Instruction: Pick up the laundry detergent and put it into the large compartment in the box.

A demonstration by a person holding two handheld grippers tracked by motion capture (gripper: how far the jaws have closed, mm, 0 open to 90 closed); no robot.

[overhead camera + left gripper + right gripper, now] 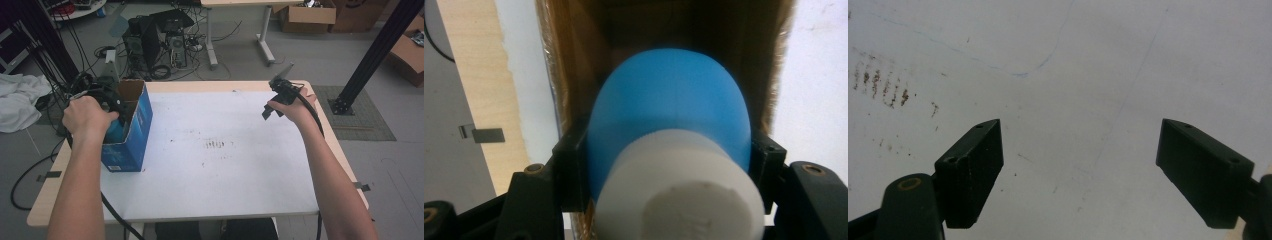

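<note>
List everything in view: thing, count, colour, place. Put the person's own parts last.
Bottle: one, blue with a white cap, clamped between the left jaws, going into the box.
Box: one, blue outside, brown cardboard inside, open top, at the table's left edge.
Table: one, white top with a pale wood rim, a few dark specks near the middle.
Cardboard cartons: several, brown, on the floor beyond the table.
Computer tower: one, black, on the floor with cables.
Cloth: one, white, on the floor at far left.
Left tool: one, black, shut on the bottle.
Right tool: one, black, jaws wide open over bare table.
</note>
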